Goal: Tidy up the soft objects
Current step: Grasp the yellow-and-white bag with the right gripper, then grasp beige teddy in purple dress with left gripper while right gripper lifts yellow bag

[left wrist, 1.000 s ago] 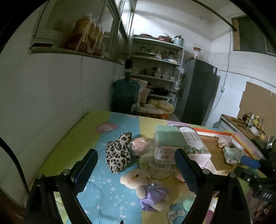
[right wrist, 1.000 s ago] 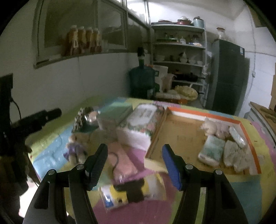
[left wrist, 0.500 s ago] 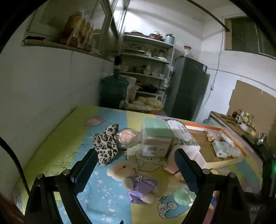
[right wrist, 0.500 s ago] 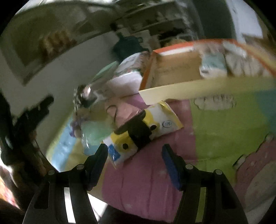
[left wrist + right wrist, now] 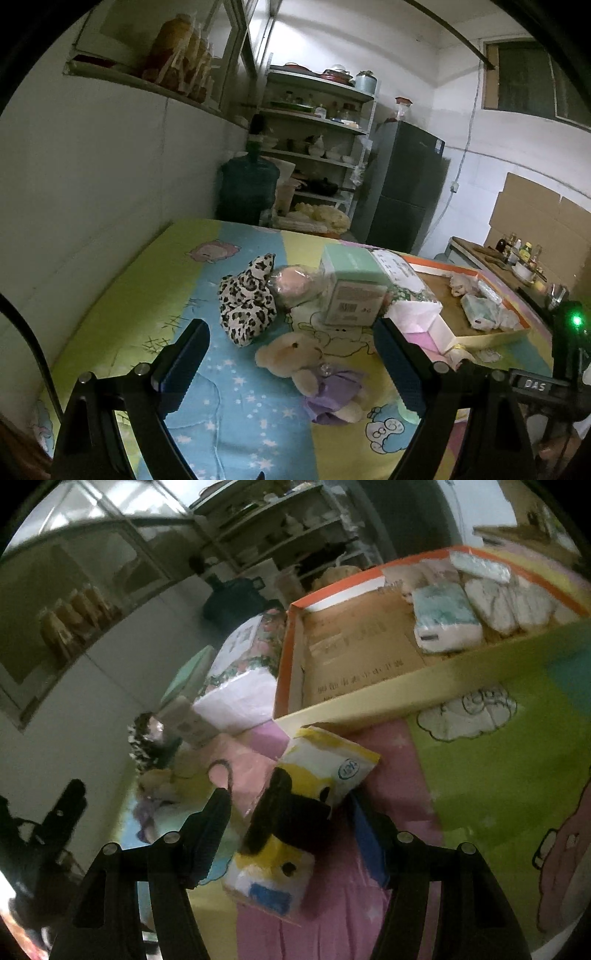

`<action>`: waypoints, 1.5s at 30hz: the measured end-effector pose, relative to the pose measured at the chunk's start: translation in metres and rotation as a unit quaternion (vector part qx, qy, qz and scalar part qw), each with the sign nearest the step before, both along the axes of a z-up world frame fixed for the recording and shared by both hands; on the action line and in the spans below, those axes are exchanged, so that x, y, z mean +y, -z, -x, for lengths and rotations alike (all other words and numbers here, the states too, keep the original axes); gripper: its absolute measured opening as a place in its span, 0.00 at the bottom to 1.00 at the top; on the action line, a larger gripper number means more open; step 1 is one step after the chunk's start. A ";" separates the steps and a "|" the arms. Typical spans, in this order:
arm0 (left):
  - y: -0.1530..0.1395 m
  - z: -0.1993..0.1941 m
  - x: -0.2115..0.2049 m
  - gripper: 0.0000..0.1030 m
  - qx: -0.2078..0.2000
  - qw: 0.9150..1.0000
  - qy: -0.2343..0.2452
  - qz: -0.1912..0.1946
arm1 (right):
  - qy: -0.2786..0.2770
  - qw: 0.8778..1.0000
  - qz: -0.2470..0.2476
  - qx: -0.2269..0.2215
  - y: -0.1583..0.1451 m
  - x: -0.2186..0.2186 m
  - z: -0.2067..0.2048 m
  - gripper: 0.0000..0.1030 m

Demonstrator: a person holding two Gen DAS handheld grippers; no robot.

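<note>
My right claw (image 5: 291, 830) is wide open with the yellow tissue pack (image 5: 295, 834) sitting between its fingers, so I should squeeze it gently in the middle, while my left claw (image 5: 291, 363) waits open above the teddy bear (image 5: 310, 365).

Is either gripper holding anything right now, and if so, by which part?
Nothing is held. The left gripper is open above the teddy bear. The right gripper is open, its fingers on either side of the yellow tissue pack, not closed on it.
</note>
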State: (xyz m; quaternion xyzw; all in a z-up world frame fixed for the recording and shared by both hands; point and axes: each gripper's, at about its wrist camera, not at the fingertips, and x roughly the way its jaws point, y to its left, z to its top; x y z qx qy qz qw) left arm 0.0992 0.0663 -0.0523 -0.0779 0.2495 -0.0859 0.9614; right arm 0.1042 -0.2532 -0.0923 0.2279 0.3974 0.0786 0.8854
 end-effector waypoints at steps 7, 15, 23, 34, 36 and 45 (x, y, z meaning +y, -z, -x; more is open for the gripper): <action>0.002 0.000 0.001 0.88 -0.005 1.000 0.014 0.006 | -0.009 0.997 0.076 -0.005 0.000 0.011 0.004 0.51; 0.010 -0.001 -0.003 0.88 0.012 0.999 0.033 0.002 | -0.001 0.997 0.071 -0.031 -0.011 -0.005 0.024 0.47; 0.034 -0.028 -0.009 0.88 0.074 0.997 -0.004 0.015 | -0.013 0.994 0.070 -0.083 -0.034 -0.006 0.038 0.43; 0.063 -0.053 -0.021 0.77 0.147 0.988 -0.024 0.029 | -0.049 0.993 0.053 -0.091 -0.031 -0.009 0.024 0.40; 0.064 -0.053 -0.026 0.57 0.142 0.989 -0.016 0.029 | -0.053 0.993 0.050 -0.095 -0.031 -0.010 0.024 0.40; 0.061 -0.047 -0.026 0.40 0.127 0.991 -0.010 0.049 | -0.062 0.992 0.039 -0.104 -0.032 -0.019 0.025 0.40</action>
